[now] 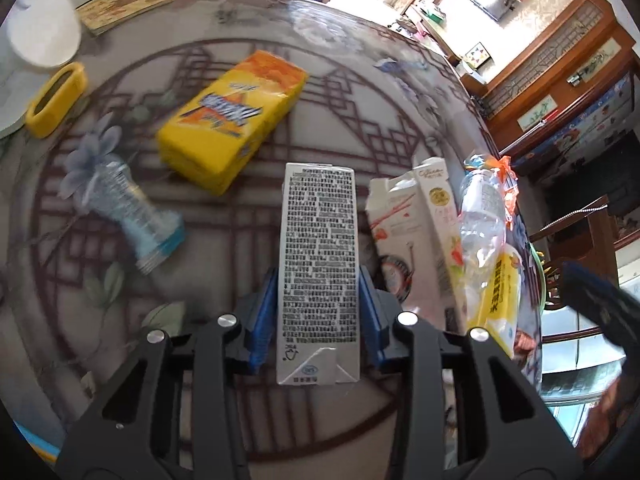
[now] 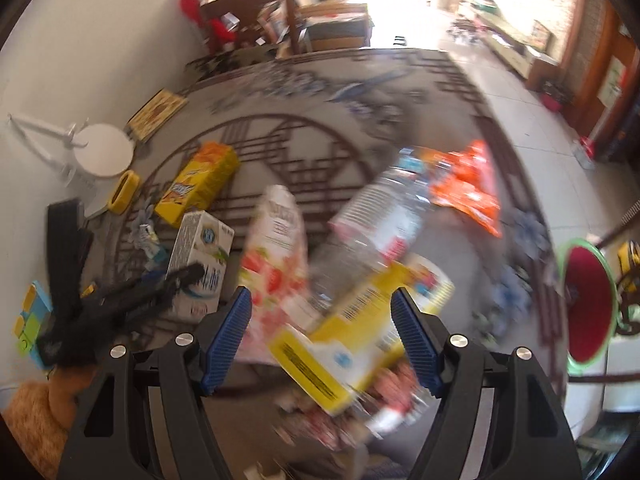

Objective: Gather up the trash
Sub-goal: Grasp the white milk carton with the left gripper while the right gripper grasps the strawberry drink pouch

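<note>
Left gripper (image 1: 318, 312) fingers clenched on grey fine-print carton (image 1: 319, 264); right gripper (image 2: 322, 330) fingers released, "Celine" carton (image 1: 434, 216) beside.

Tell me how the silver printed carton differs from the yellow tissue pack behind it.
The silver printed carton is slim, covered in black text and sits between the left gripper fingers; the yellow tissue pack is broader, soft-looking, orange-topped and lies untouched at an angle. Both lie on the patterned table.
</note>
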### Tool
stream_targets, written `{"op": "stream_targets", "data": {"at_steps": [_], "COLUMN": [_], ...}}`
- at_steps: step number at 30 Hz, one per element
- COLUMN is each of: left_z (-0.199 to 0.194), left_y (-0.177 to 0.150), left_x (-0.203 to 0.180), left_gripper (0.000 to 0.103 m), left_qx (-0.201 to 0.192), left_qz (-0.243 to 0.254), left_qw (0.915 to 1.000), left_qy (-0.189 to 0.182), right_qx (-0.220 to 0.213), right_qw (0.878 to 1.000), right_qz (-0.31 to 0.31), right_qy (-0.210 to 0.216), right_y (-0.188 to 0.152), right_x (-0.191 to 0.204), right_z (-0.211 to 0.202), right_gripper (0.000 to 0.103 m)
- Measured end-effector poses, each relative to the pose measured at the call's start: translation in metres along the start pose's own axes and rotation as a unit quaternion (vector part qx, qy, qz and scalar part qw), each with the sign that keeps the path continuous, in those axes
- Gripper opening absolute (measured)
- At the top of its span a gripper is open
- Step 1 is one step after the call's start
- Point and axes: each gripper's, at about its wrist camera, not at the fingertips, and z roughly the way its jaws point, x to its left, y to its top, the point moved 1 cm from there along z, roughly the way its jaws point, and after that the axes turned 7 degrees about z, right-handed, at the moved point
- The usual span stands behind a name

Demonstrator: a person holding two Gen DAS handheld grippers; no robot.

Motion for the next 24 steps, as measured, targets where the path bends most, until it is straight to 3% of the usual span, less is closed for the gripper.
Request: {"op": "stream_targets", "data": {"at_steps": [7,14,16,17,20,24], "left_z": [-0.006,-0.001,0.002,0.003,0.005,0.002], "left_y": [-0.019,-0.018,-0.018,-0.018,-0.018,-0.016], "left_x": [0.017,0.021,0.023,0.023,0.025,0.026], "left_gripper": [0.037,0.037,0.039,0.039,0.038,0.035], "left_qx": [0.010,0.015,0.018,0.019,0.019,0.013], "left_qz": [-0.019,-0.026,-0.030,-0.032,-0.036,-0.043], "left_qw": [0.9997,0.9995,0.9993,0.9992,0.9991,0.9989], "left_qy": [0.009,0.012,0.012,0.012,0.011,0.011], "right_qx": [0.047,0.088,0.098,0.104,0.104,0.088], "right_qw": [0.998,0.994,0.993,0.992,0.993,0.995], "right_qz": [-0.045,-0.062,-0.067,-0.069,-0.061,-0.040], "right_qy": [0.001,-0.013,-0.015,-0.017,0.005,0.038], "right_y": [0.017,0.014,0.012,0.010,0.008,0.012], "right_x": [0.039,0.047,0.047,0.047,0.045,0.043], "right_z": [0.056,0.089,0.095,0.099,0.096,0.077], "right_gripper": [0.070,0.068,0.058,0.044,0.029,0.028]}}
